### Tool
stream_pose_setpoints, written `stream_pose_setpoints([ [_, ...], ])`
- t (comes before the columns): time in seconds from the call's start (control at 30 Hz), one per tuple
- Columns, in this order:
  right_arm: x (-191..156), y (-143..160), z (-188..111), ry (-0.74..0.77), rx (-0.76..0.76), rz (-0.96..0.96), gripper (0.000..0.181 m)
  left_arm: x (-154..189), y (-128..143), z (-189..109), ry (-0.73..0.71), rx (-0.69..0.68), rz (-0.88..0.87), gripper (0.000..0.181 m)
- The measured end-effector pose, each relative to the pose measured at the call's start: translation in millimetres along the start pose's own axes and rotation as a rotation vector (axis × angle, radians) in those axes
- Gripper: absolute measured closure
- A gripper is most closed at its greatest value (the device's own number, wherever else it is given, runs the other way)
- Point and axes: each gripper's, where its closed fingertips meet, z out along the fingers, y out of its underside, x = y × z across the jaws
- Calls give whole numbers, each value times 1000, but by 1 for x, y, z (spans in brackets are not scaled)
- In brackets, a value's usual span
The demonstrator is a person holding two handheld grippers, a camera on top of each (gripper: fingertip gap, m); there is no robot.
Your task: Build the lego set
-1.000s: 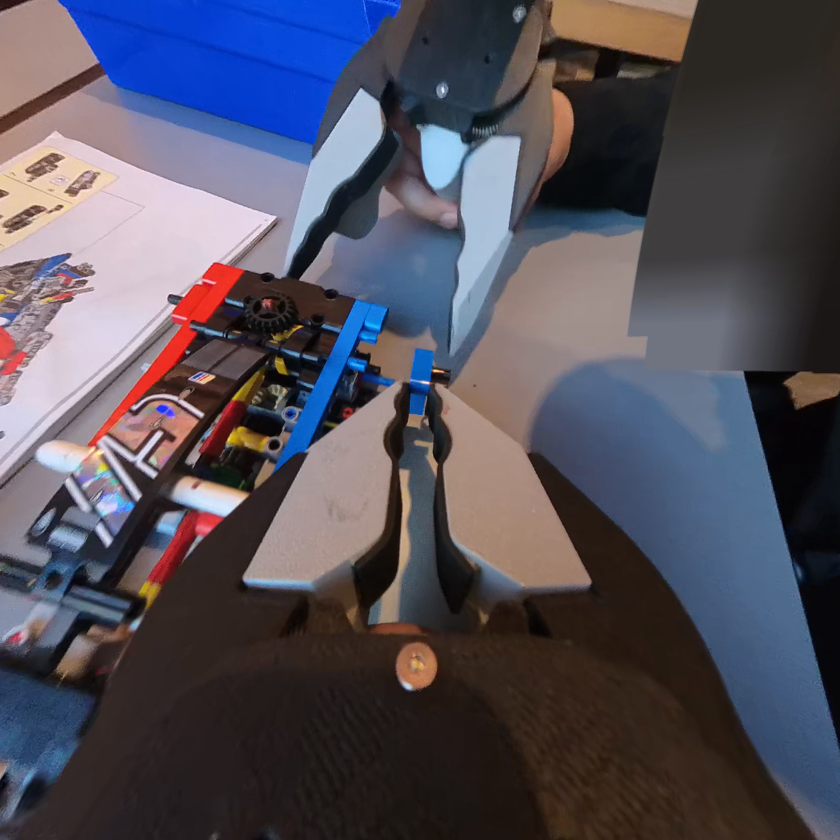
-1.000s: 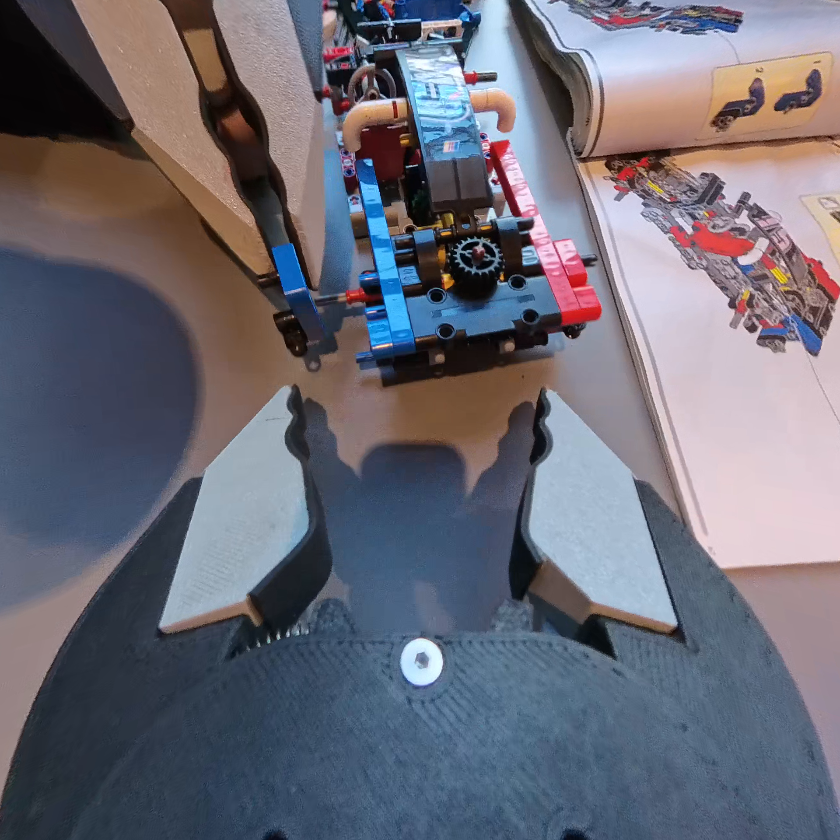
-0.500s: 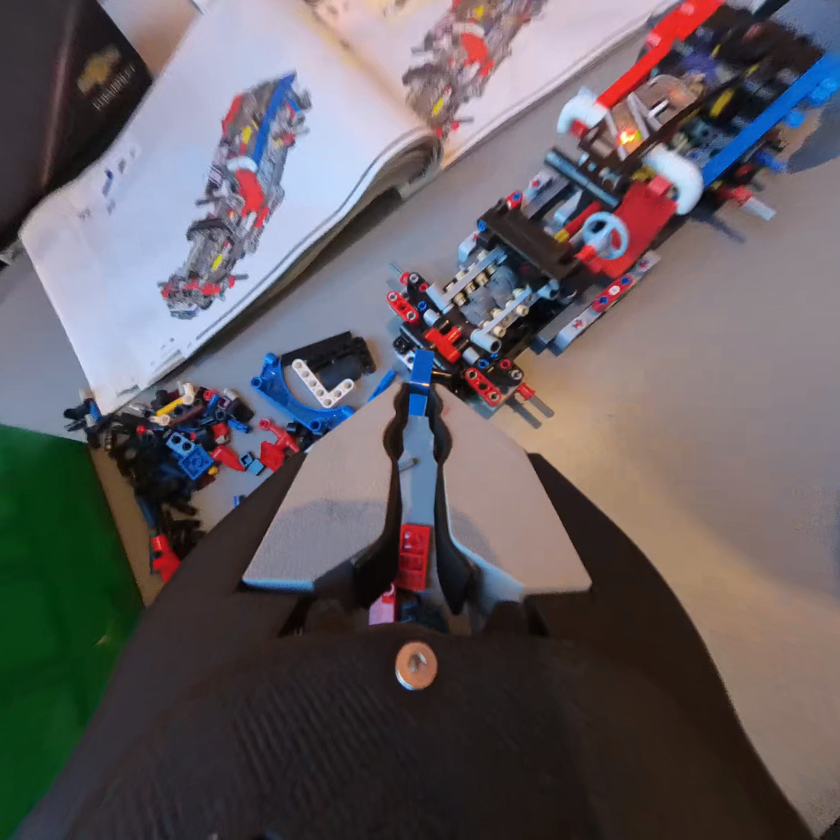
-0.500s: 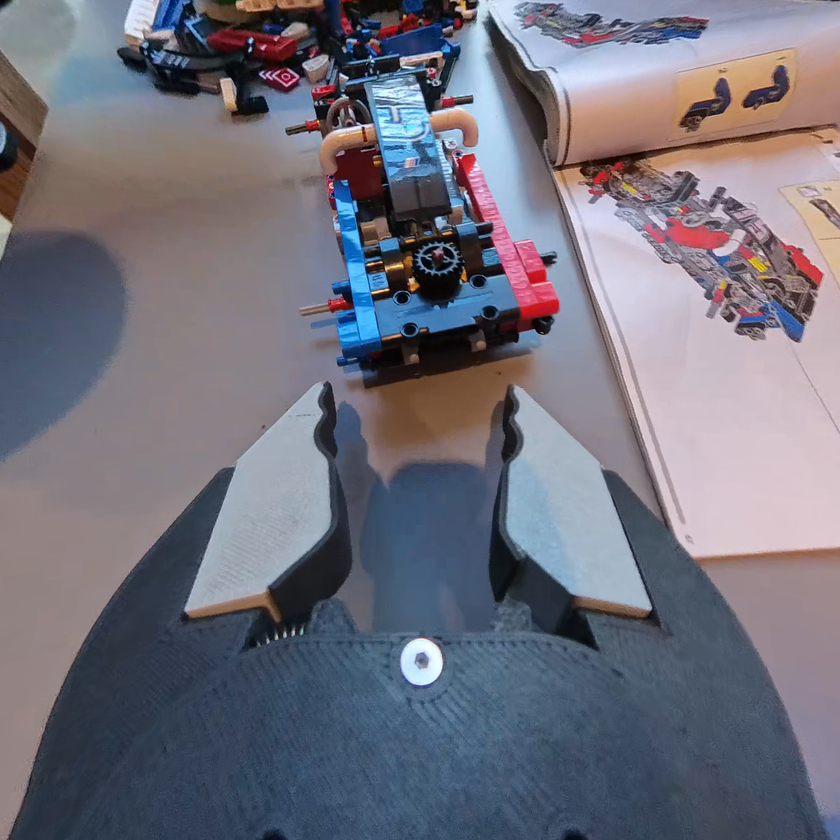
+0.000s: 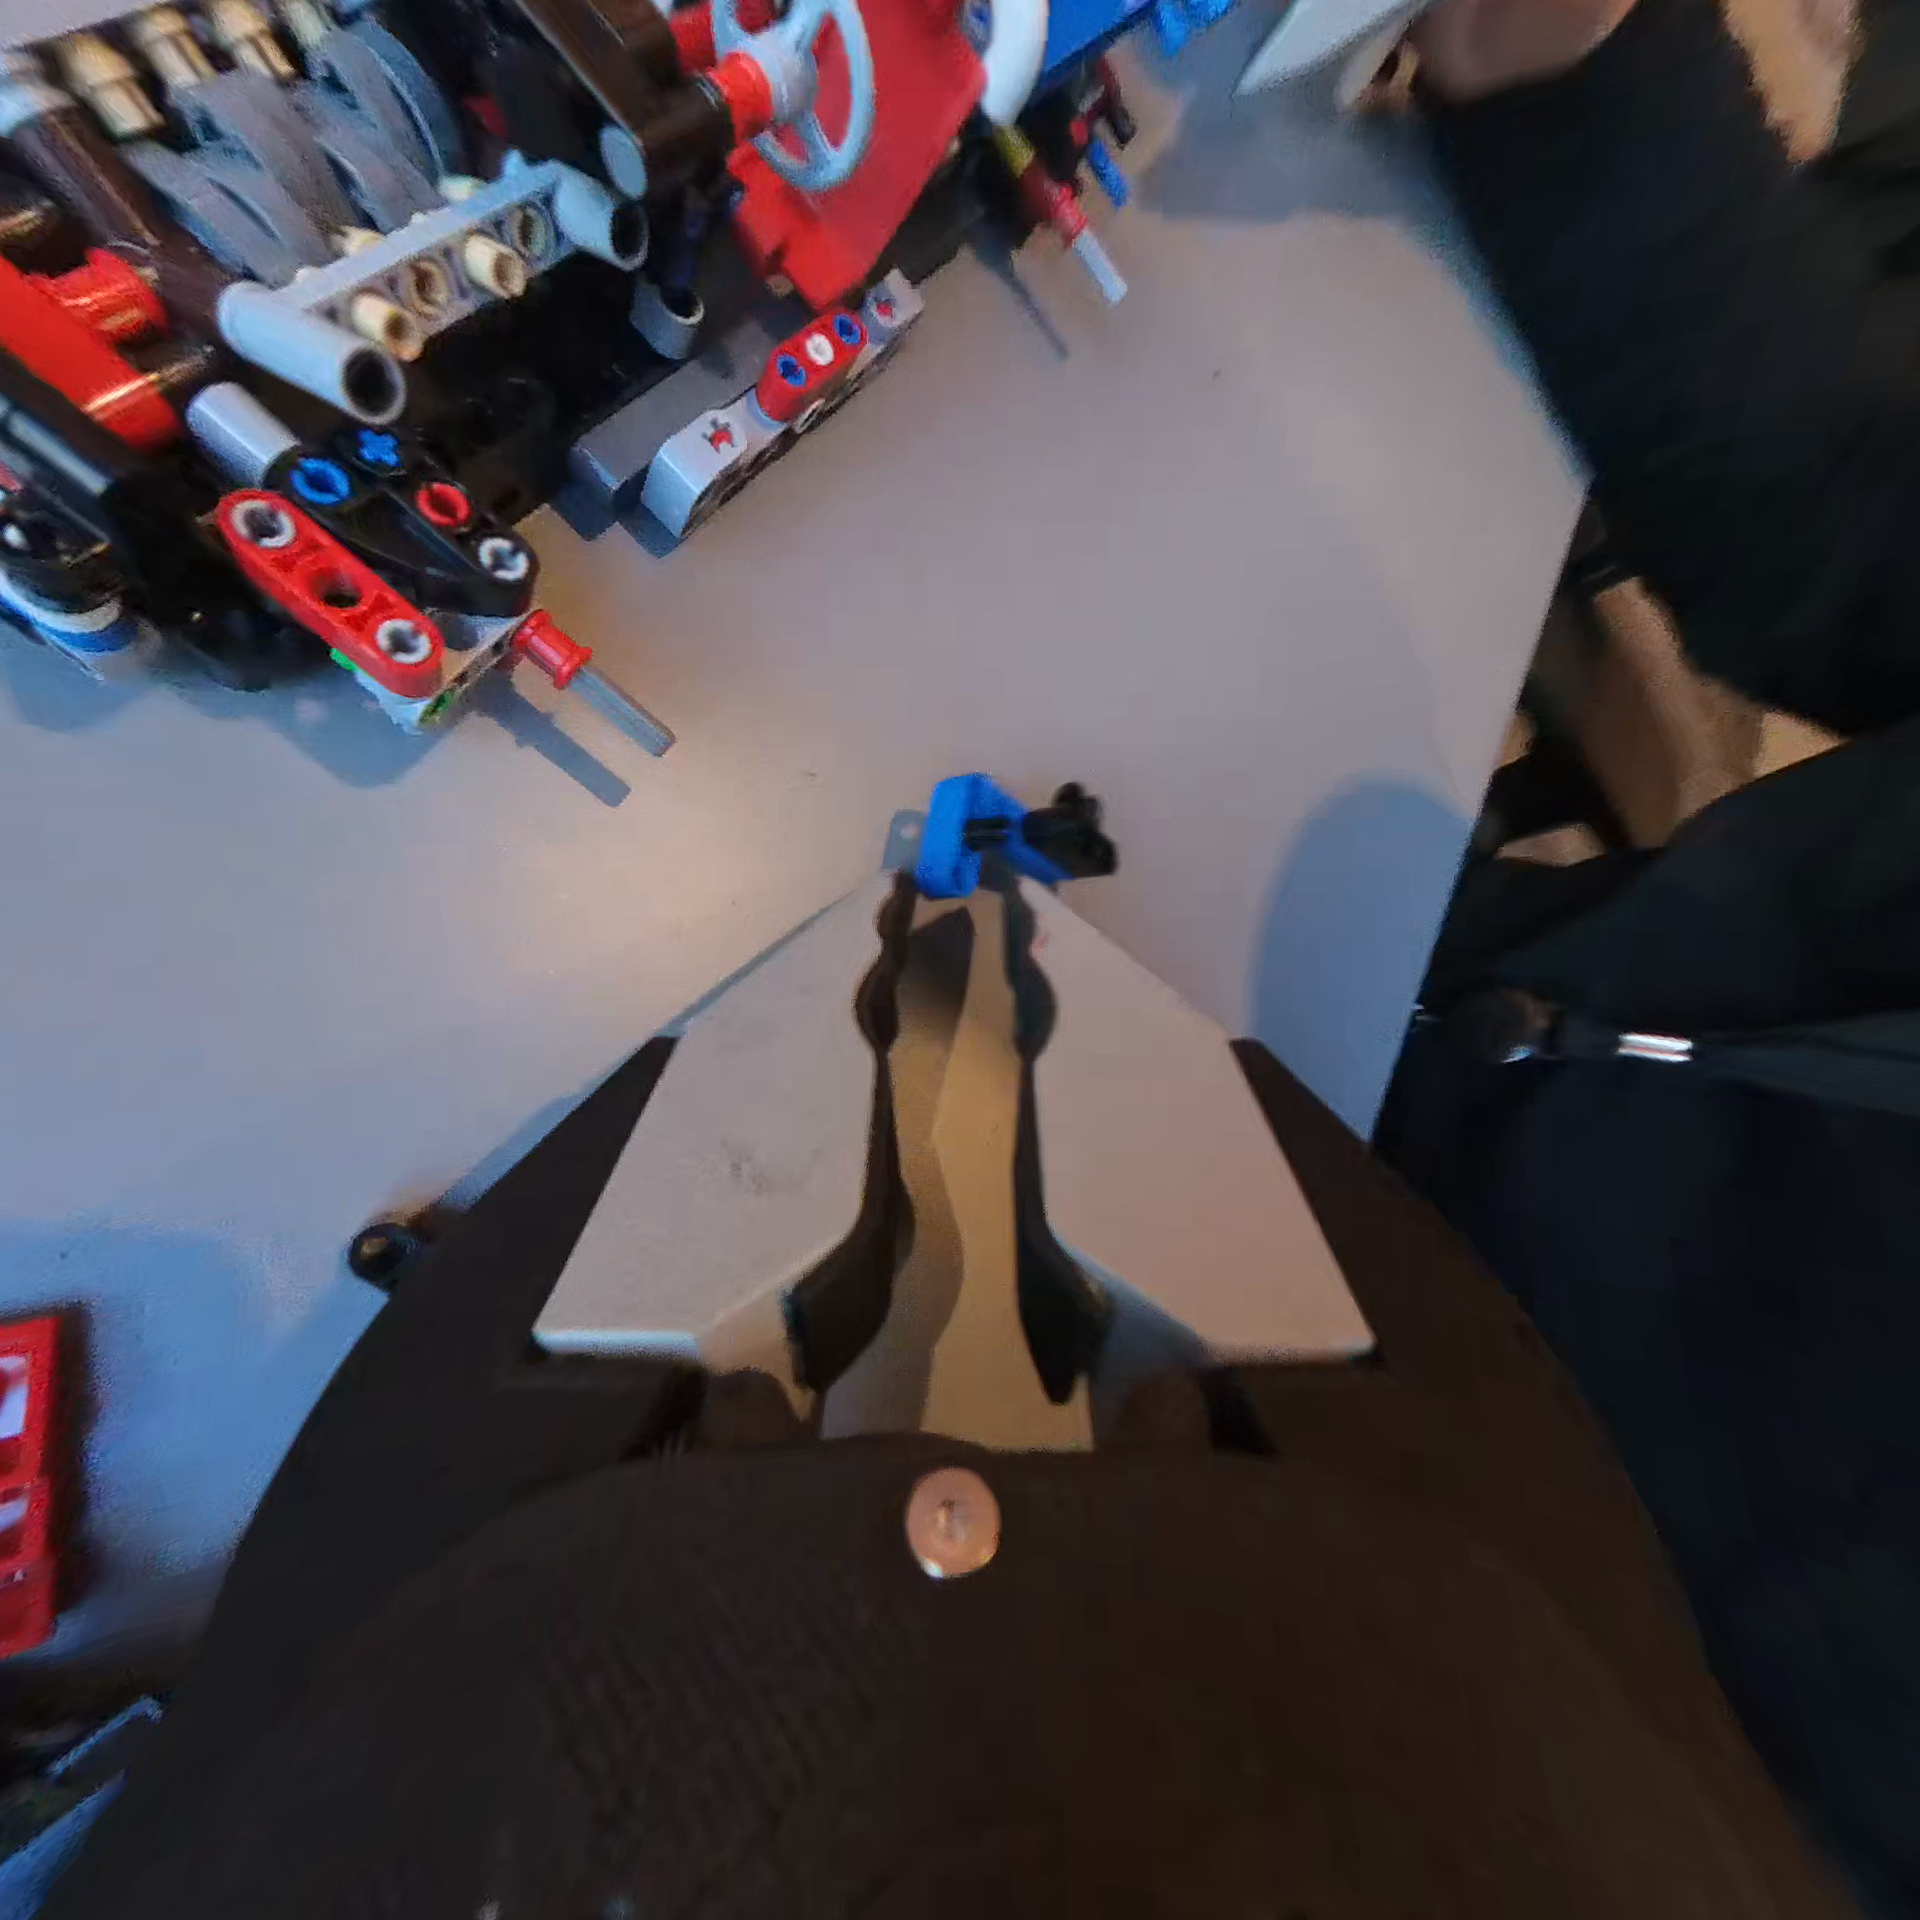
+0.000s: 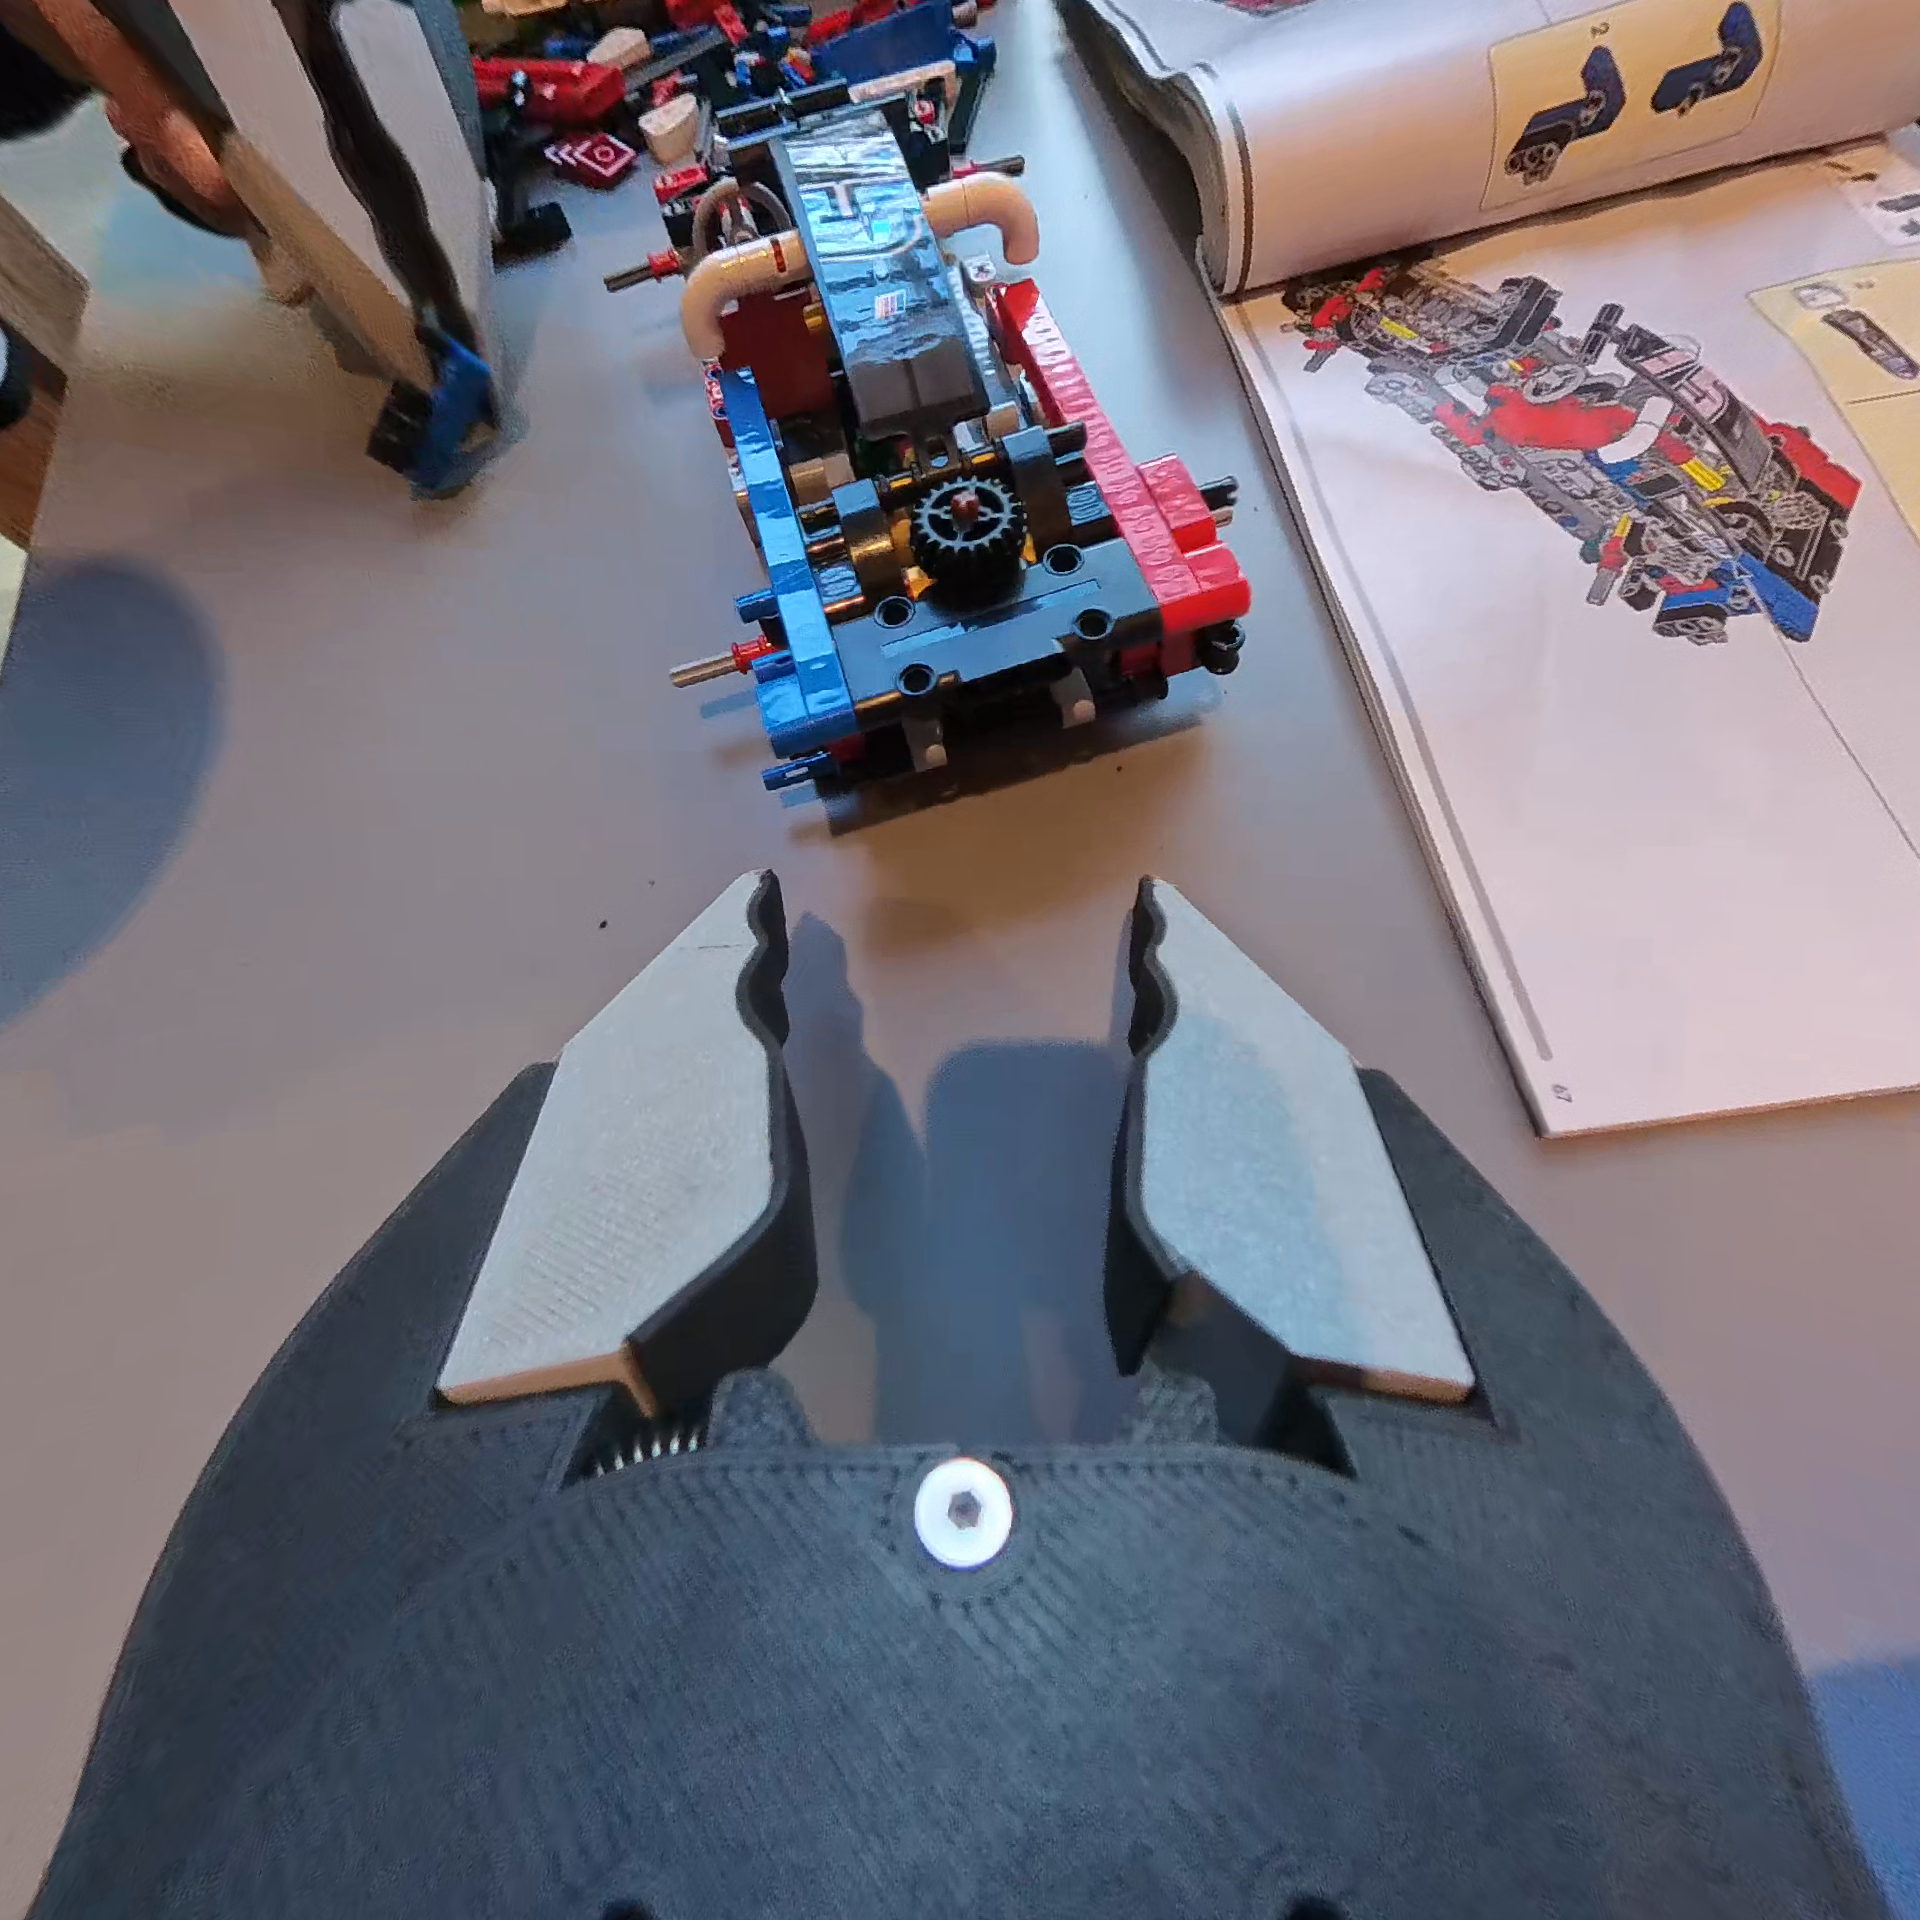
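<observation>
Grey table (image 6: 416, 831) is carrying, in falling order of size, an open instruction booklet (image 6: 1621, 852) lying along its right side, a part-built red, blue and black lego car chassis (image 6: 966, 488) sitting just left of the booklet, and a heap of loose pieces (image 6: 644, 83) lying beyond the chassis. Right gripper (image 6: 951, 914) is hovering over bare table just short of the chassis, fingers standing wide with nothing between them. Left gripper (image 5: 956, 894) is pinching a small blue piece (image 5: 961, 836) with a black pin at its fingertips, off the chassis's blue side, apart from it.
</observation>
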Motion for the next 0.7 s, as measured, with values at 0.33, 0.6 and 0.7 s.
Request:
stream_pose_setpoints([
  [0.33, -12, -5, 16, -44, -31, 23, 112, -74, -52, -46, -346, 37, 92, 116],
  [0.6, -16, -3, 26, -151, -89, 49, 122, -56, -54, -9, -132, -23, 132, 126],
  [0.7, -19, 3, 19, -144, -88, 70, 117, -44, -48, -3, -139, -26, 169, 122],
])
